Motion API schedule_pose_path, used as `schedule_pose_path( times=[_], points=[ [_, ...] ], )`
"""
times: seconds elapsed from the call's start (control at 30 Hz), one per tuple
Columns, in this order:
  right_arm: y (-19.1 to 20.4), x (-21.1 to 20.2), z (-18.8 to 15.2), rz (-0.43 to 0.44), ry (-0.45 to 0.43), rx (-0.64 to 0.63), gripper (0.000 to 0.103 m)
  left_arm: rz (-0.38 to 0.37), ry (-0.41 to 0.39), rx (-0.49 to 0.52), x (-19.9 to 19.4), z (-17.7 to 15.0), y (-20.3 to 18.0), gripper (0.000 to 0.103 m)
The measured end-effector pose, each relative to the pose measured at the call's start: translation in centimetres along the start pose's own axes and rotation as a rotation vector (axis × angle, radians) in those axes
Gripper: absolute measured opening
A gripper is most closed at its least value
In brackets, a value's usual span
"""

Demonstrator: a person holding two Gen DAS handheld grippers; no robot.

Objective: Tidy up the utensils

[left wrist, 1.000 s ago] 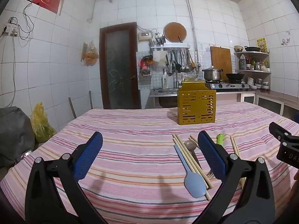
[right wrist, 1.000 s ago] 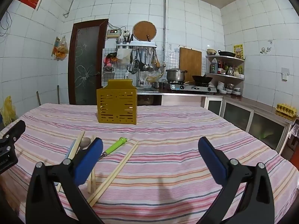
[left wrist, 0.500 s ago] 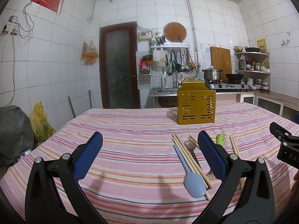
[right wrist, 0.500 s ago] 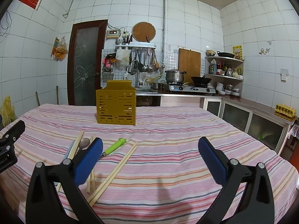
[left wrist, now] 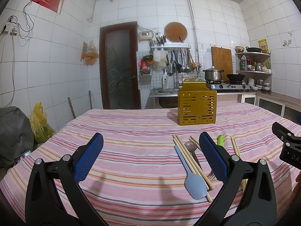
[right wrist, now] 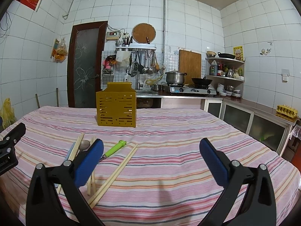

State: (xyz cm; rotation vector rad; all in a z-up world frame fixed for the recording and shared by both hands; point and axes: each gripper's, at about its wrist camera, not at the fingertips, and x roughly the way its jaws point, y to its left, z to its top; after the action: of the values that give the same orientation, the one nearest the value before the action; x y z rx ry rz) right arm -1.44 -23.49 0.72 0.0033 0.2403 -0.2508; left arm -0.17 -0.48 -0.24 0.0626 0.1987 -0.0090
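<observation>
A yellow slotted utensil holder (left wrist: 197, 105) stands upright on the striped tablecloth (left wrist: 131, 150); it also shows in the right wrist view (right wrist: 116, 106). In front of it lie a pale blue spatula (left wrist: 191, 179), wooden chopsticks (left wrist: 188, 156), a dark wooden spoon (left wrist: 190, 145) and a green-handled tool (right wrist: 113, 149). More chopsticks (right wrist: 116, 171) lie in the right wrist view. My left gripper (left wrist: 150, 156) is open and empty above the cloth, left of the utensils. My right gripper (right wrist: 150, 158) is open and empty, right of them.
A kitchen counter with a stove, pot and wok (right wrist: 190, 88) runs behind the table. A dark door (left wrist: 120, 67) is at the back left. A yellow bag (left wrist: 40, 126) and a grey bundle sit on the floor at the left. Cabinets (right wrist: 254, 120) line the right wall.
</observation>
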Motion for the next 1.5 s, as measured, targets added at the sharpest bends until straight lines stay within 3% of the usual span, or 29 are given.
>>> schedule_pose_path(
  times=[1.5],
  points=[
    [-0.37,0.19,0.09,-0.004,0.011,0.001,0.099,0.006,0.034,0.000,0.79,0.06,0.12,0.098]
  ],
)
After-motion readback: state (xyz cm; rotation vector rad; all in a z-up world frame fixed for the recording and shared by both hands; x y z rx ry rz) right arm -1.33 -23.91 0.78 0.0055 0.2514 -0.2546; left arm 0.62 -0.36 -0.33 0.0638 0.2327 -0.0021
